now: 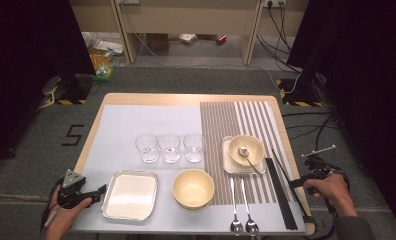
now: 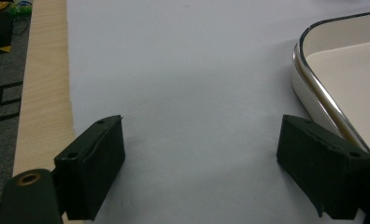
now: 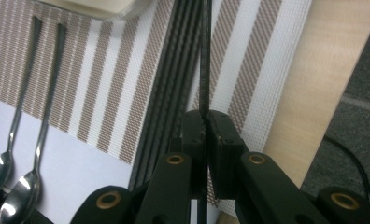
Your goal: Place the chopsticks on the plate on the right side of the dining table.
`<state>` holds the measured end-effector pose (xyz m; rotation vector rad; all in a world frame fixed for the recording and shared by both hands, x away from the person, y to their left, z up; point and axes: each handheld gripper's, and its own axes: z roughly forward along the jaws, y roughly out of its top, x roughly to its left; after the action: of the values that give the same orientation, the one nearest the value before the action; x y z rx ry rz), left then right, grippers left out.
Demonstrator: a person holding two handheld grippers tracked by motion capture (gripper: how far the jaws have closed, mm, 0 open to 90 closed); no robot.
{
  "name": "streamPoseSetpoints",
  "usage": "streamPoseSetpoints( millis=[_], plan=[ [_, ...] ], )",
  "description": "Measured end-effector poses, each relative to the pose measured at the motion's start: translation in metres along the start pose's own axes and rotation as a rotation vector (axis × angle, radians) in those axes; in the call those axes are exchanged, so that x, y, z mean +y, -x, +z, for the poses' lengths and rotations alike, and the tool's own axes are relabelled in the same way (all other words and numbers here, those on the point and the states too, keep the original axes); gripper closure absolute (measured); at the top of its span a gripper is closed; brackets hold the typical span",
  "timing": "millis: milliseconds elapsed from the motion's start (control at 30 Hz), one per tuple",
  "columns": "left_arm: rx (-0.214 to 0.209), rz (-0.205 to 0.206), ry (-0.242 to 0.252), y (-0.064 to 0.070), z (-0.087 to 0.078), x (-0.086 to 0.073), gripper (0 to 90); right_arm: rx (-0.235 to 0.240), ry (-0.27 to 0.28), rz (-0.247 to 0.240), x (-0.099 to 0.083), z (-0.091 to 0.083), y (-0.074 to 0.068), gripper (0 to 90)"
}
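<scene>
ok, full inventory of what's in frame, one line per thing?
table: 1, light wood, centre
sheet: 1, pale grey, covers the table's left part
striped placemat: 1, brown and white, right part
glasses: 3, clear, row at centre
metal tray: 1, silver rim, white inside, front left
bowl: 1, cream, front centre
bowl with spoon: 1, cream, on a square white plate
spoons: 2, silver, front right
chopsticks: black, bundle at right edge, count unclear
left gripper: black, open, beside the tray
right gripper: black, fingers shut on one chopstick
</scene>
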<state>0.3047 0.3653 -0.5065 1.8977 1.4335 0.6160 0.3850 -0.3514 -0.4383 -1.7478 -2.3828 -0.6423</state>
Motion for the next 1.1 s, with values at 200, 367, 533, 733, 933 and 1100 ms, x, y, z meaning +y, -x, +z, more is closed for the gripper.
streamPoseSetpoints(
  millis=[200, 367, 533, 733, 933, 1100],
  plan=[
    [0.0, -0.002, 0.001, 0.0, 0.0, 0.0, 14.4, -0.007, 0.012, -0.038, 0.018, -0.005, -0.009, 86.2],
    [0.001, -0.003, 0.009, 0.0, 0.001, 0.0, 14.5, -0.016, 0.014, -0.056, 0.034, -0.002, -0.016, 86.2],
    [-0.001, -0.002, 0.0, 0.0, 0.0, 0.0, 14.4, -0.011, 0.026, -0.062, 0.048, 0.001, -0.021, 86.2],
    [0.001, -0.002, 0.002, 0.0, 0.0, 0.0, 14.5, -0.014, 0.029, -0.069, 0.065, 0.007, -0.028, 86.2],
    [0.001, -0.001, 0.007, 0.0, 0.001, 0.0, 14.5, -0.02, 0.019, -0.081, 0.078, 0.015, -0.035, 86.2],
    [0.003, -0.002, 0.009, 0.0, 0.001, 0.0, 14.5, -0.034, 0.006, -0.086, 0.088, 0.021, -0.04, 86.2]
  ],
)
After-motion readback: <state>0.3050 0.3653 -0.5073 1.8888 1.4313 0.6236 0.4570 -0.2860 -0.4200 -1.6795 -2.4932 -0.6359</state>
